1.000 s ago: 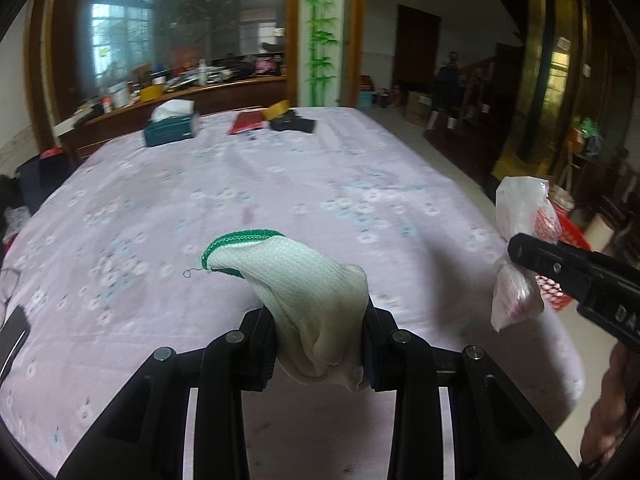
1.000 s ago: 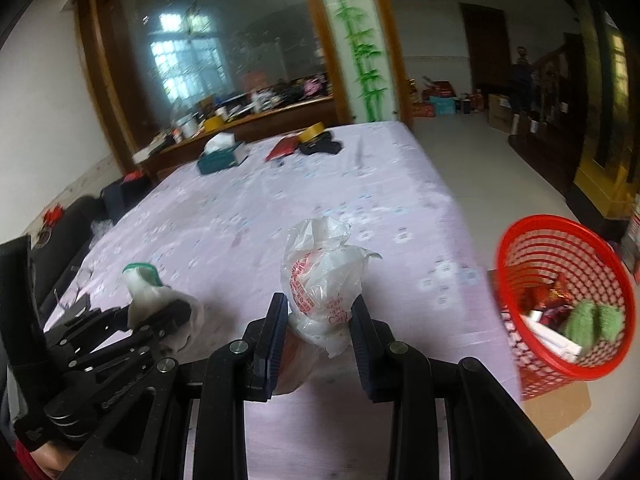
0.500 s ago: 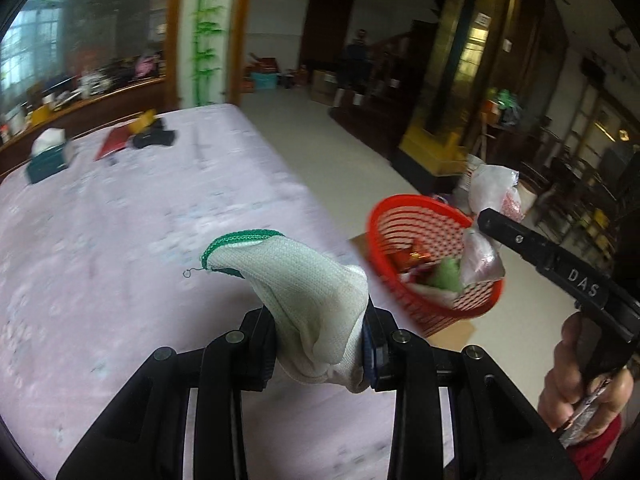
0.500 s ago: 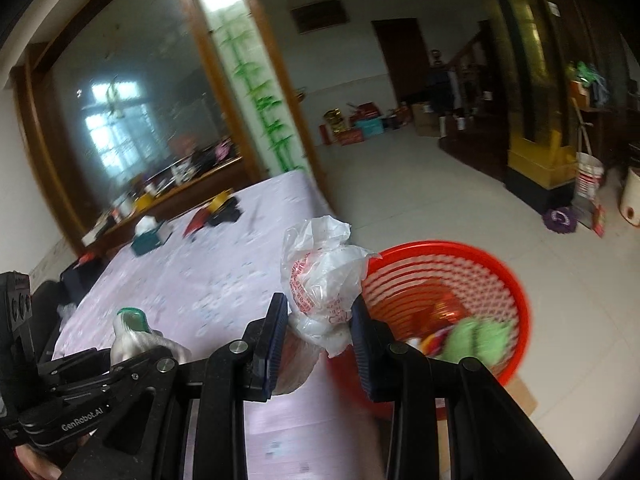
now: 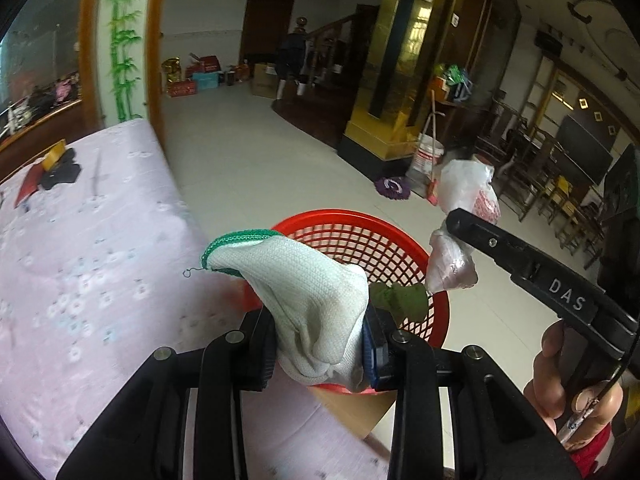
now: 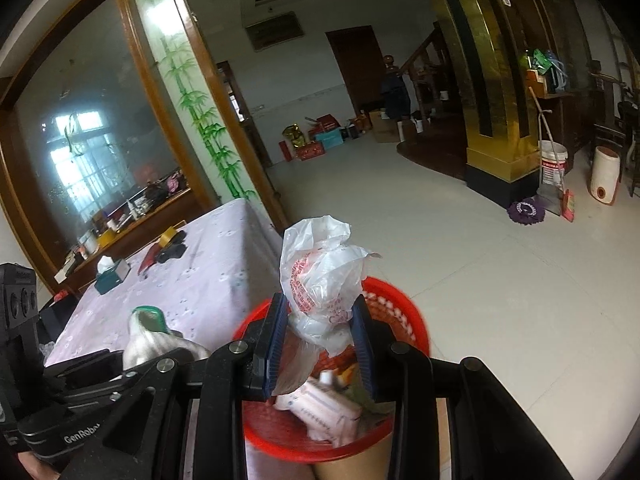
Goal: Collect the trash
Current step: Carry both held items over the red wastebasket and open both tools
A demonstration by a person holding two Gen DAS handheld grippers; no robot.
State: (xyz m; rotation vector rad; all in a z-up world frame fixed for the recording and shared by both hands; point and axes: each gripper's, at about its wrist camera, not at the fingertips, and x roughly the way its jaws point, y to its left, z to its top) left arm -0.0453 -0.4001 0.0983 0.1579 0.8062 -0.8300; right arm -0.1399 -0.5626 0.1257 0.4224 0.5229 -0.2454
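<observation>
My left gripper (image 5: 320, 344) is shut on a white knit glove with a green cuff (image 5: 304, 280) and holds it at the near rim of the red mesh basket (image 5: 360, 236). My right gripper (image 6: 320, 340) is shut on a crumpled white plastic bag with red print (image 6: 320, 276) and holds it above the same basket (image 6: 408, 320). The right gripper with its bag (image 5: 464, 208) shows in the left wrist view at the basket's right side. The glove (image 6: 148, 332) shows at lower left in the right wrist view. Green cloth (image 5: 400, 300) and white wrappers (image 6: 320, 408) lie in the basket.
The basket stands on a cardboard box (image 6: 352, 460) beside the table with the lilac flowered cloth (image 5: 80, 260). On the table's far end lie a tissue box (image 6: 112, 276), a red booklet and black items (image 5: 60, 172). A bucket and broom (image 6: 554, 168) stand by the gold pillar.
Both grippers have swung right, off the table, and now hang over the red basket with the glove and the bag still held.
</observation>
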